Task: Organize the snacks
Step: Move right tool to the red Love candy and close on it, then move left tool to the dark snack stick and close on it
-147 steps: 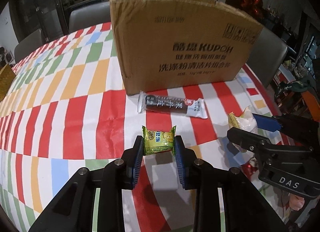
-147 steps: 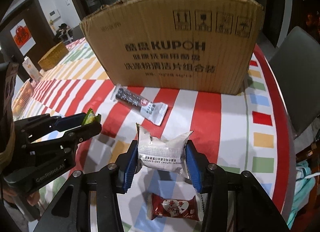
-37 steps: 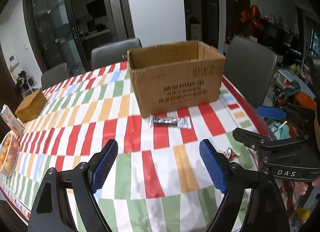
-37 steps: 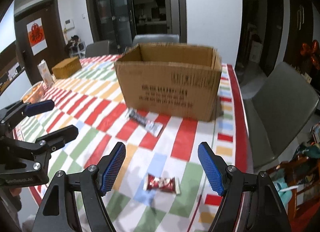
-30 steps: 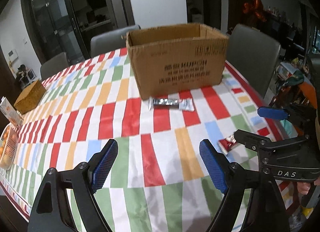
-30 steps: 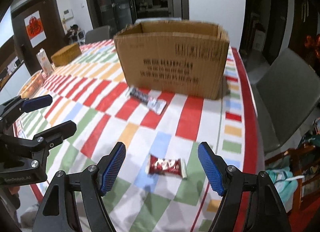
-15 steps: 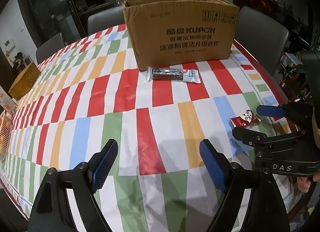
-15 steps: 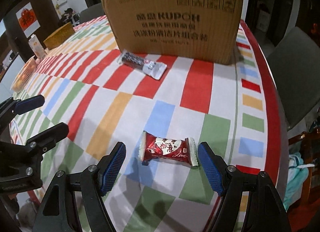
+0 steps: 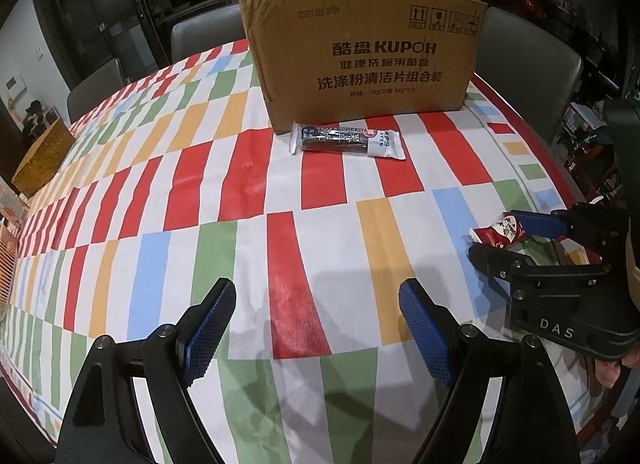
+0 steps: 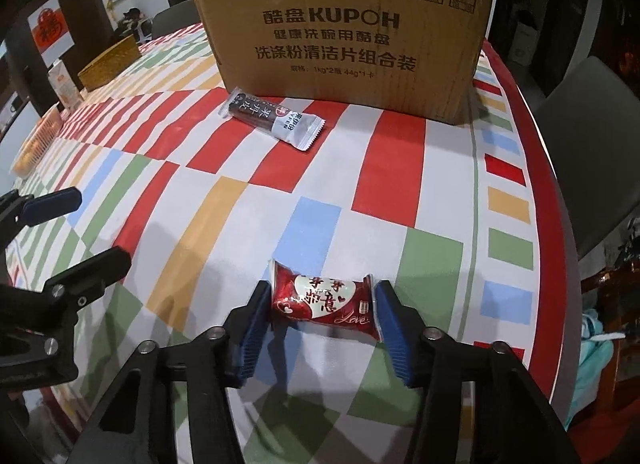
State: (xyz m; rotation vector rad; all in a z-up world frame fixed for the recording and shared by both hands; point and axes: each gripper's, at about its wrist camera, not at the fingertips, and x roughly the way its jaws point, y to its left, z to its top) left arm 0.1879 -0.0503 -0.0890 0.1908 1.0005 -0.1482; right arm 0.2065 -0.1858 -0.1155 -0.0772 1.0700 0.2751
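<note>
On checkered tabletop (image 10: pixel 400 168), right claw (image 10: pixel 322 318) closes around crosswise red foil snack packet (image 10: pixel 324 300); left claw (image 9: pixel 316 328) gapes wide, farther off.

Home dining room: chairs (image 9: pixel 200 38); checked tablecloth (image 9: pixel 160 192).

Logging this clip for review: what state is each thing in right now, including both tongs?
Left tongs: open, empty, above the tablecloth.
Right tongs: closed in on the red candy; both pads at its ends.
Red candy: sealed, lying flat on the table between the pads.
Black-and-white snack bar: sealed, flat, in front of the box.
Cardboard box: upright, top open, contents hidden.
</note>
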